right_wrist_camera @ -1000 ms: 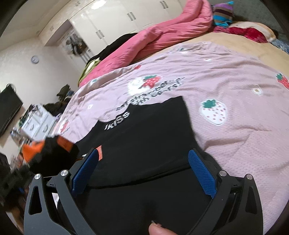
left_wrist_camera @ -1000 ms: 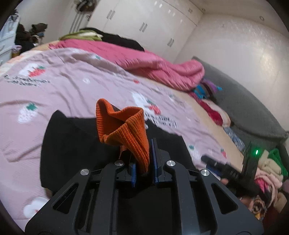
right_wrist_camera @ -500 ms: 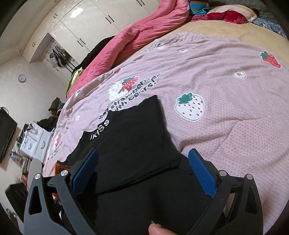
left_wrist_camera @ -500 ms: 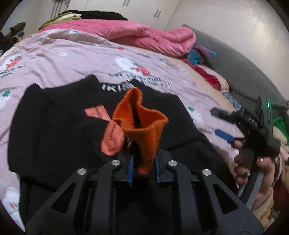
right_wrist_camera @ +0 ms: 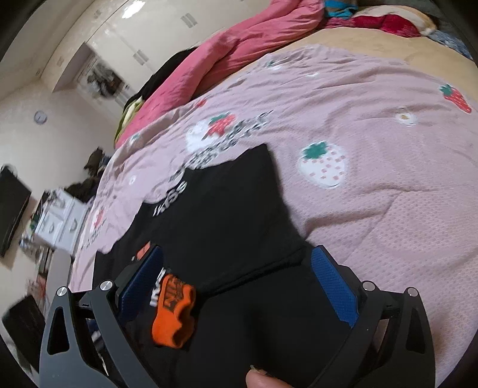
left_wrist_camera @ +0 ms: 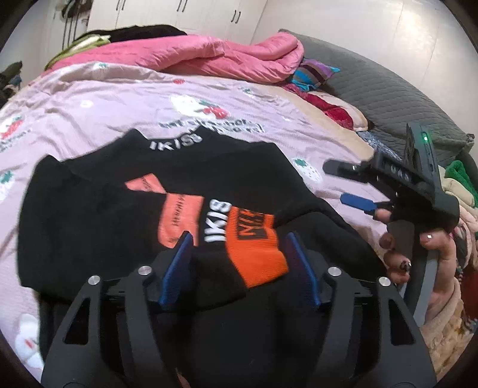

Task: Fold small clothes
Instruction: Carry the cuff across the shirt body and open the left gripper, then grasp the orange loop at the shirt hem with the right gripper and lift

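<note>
Lying flat on the bed over a pink strawberry-print bedsheet [left_wrist_camera: 89, 98]: black knit garment [left_wrist_camera: 98, 215], white "IKISS" lettering at the collar, salmon printed patches mid-front. Resting on top of it, orange ribbed cuff [left_wrist_camera: 257, 250] with black lettering, soft and slightly bunched, between the blue pads of the left tool [left_wrist_camera: 239, 268] but untouched by either. Left tool spread wide, holding nothing. Right tool [left_wrist_camera: 349, 185] off to the side over the sheet, gripped by a hand [left_wrist_camera: 418, 253] with dark nail polish, green LED lit on its housing; seen from its own camera [right_wrist_camera: 239, 286], jaws gaping wide, nothing between the pads, black fabric beneath, orange cuff [right_wrist_camera: 173, 313] near the left pad. Same sheet [right_wrist_camera: 373, 185] waffle-textured up close, strawberry motifs. Blurred from motion in the right wrist view. Crowding the far side: crumpled pink quilt [left_wrist_camera: 209, 56], puffy; striped multicolour fabric [left_wrist_camera: 313, 71]; red plush cloth [left_wrist_camera: 328, 107]; quilted grey headboard [left_wrist_camera: 388, 89]. Heaped clothes, green and cream [left_wrist_camera: 457, 185], beyond the right tool. White wardrobe doors [left_wrist_camera: 179, 15] behind. Wall clock [right_wrist_camera: 40, 117], dark TV screen [right_wrist_camera: 12, 209], white drawer unit [right_wrist_camera: 62, 221] at the room's edge.
</note>
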{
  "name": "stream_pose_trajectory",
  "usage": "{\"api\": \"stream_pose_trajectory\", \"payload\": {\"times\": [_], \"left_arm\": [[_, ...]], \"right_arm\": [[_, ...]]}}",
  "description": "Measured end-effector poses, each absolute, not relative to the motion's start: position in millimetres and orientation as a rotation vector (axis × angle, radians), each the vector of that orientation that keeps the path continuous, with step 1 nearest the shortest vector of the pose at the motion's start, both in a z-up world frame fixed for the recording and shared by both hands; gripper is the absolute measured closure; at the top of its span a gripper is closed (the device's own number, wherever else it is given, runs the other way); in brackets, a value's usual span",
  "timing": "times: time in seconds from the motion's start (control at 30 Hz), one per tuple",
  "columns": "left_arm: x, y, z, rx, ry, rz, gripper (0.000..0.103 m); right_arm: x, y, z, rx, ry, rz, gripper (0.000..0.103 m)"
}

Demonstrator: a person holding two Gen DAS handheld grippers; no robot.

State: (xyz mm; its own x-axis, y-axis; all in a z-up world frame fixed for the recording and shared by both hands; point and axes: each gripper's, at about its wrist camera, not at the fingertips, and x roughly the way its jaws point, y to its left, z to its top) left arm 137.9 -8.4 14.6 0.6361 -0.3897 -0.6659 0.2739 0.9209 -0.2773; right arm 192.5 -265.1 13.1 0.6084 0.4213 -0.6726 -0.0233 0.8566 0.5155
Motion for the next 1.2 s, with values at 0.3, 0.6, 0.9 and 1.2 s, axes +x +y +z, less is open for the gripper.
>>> {"api": "stream_pose_trajectory", "payload": {"times": [0.3,0.6,0.9,1.2], "left_arm": [[151,57,29,-0.195,0.776,-0.169,0.017],[156,108,35,-0.252,0.756,-0.026,0.009],[153,150,42,-0.325,0.727,0.085,0.009],[153,173,49,-0.362,0.702,0.136,0.009]], "right_arm": [[182,-192,-4,0.375,1.019,0.475,0.008],[173,-162,-23,0.330,1.041,0.441,0.072],[162,-138,28,0.163,0.809,0.523,0.096],[186,-126,96,0.098,0.656,0.610,0.097]]}}
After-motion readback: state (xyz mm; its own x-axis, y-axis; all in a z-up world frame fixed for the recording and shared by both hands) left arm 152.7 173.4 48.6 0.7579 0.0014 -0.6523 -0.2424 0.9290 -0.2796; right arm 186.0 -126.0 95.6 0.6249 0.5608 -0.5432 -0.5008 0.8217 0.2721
